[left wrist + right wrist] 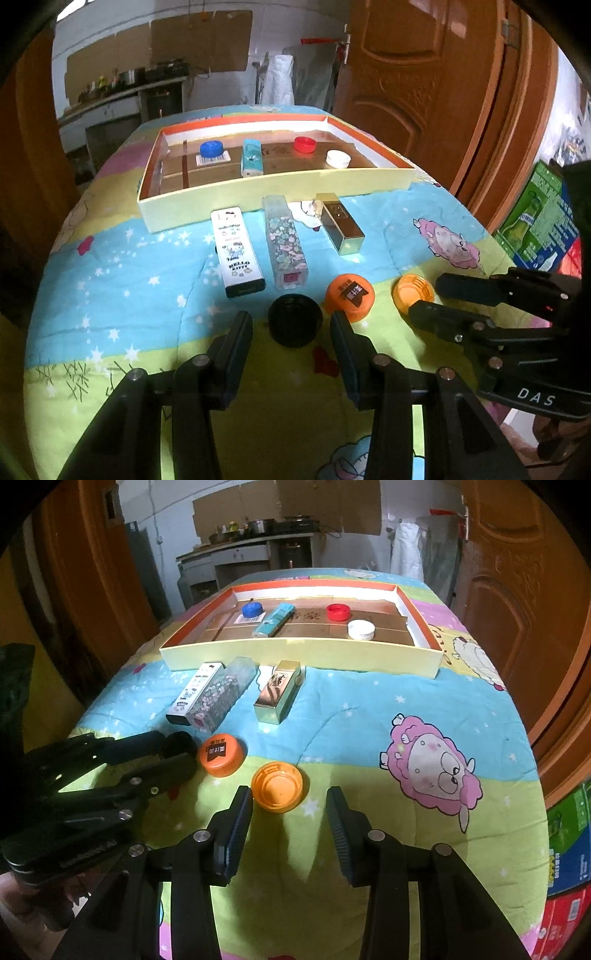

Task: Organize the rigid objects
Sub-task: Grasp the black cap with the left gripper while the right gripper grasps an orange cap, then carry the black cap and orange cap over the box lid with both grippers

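My left gripper (291, 326) is open, and a black cap (294, 325) lies on the quilt between its fingertips without touching the pads. My right gripper (288, 797) is open too. An upturned orange cap (277, 786) sits between its tips, close to the left finger (240, 812). A second orange cap (349, 293) with a dark label lies between the two. Beyond stand a Hello Kitty box (236, 251), a floral box (284, 243) and a gold box (341, 229). The cream tray (258, 194) holds a blue cap (211, 148), a teal box (251, 158), a red cap (305, 144) and a white cap (338, 158).
Everything rests on a cartoon quilt (369, 720) covering a bed. A wooden door (424, 74) stands at the right, with printed cartons (569, 842) below the bed's right edge. A counter with pots (251, 535) is at the back wall. A hand (22, 897) holds the left gripper.
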`<state>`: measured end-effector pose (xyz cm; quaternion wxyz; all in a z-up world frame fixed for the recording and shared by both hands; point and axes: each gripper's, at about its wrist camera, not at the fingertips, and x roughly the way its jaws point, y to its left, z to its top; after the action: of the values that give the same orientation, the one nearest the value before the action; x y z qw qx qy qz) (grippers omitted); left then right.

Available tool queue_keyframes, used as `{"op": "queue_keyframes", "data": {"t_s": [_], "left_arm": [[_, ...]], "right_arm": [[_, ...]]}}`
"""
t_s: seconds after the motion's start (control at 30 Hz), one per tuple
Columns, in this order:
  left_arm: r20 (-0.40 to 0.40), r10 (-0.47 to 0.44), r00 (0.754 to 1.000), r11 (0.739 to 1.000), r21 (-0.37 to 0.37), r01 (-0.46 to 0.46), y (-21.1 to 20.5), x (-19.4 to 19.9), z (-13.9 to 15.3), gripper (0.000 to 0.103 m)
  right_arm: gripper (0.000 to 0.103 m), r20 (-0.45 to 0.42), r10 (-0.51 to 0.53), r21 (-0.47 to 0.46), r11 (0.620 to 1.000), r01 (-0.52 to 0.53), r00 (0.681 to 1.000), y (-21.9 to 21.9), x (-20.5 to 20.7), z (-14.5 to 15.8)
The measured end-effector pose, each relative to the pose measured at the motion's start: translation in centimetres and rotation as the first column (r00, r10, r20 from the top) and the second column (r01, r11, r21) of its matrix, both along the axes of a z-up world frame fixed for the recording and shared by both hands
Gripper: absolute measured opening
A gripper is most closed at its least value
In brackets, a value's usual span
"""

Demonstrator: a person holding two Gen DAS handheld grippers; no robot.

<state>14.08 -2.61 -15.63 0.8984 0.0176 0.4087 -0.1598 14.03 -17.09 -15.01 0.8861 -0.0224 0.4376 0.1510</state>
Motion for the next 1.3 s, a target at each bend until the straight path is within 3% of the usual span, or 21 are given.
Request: {"op": "queue_keyframes", "data": {"t_s": [0.07, 0.13, 0.23, 0.3, 0.47, 1.3], "left_arm": [[0.006, -0.008, 1.000, 1.000, 0.001, 0.008, -0.1, 0.0, -0.1, 0.043], [0.012, -0.007, 1.000, 1.000, 0.003, 0.007, 0.0, 0.0, -0.1, 0.031], [0.016, -0.001, 1.000, 1.000, -0.003, 0.001, 0.1, 0.0, -0.1, 0.030], [0.017, -0.002, 1.000, 1.000, -0.005, 0.003, 0.2, -0.1, -0.1, 0.030], [0.023, -0.002, 1.000, 1.000, -0.017, 0.002, 0.3, -0.1, 0.0, 0.030], [0.065, 0.004, 0.998, 0.997, -0.083, 0.002, 1.0, -0.5, 2.9, 0.030]], "right_arm": [[0.043, 0.000, 0.005, -0.006, 1.000, -0.005, 1.000, 0.2, 0.1, -0.1], [0.043, 0.000, 0.010, -0.011, 1.000, -0.010, 1.000, 0.3, 0.2, -0.2], [0.042, 0.000, 0.018, -0.027, 0.999, -0.018, 1.000, 0.7, 0.3, -0.4], [0.028, 0.008, 0.023, -0.052, 0.998, -0.023, 1.000, 1.1, 0.2, -0.4], [0.013, 0.013, 0.022, -0.062, 0.998, -0.021, 1.000, 1.1, 0.2, -0.4], [0.012, 0.064, -0.001, 0.036, 0.999, -0.002, 0.998, -0.1, 0.2, 2.3]]}}
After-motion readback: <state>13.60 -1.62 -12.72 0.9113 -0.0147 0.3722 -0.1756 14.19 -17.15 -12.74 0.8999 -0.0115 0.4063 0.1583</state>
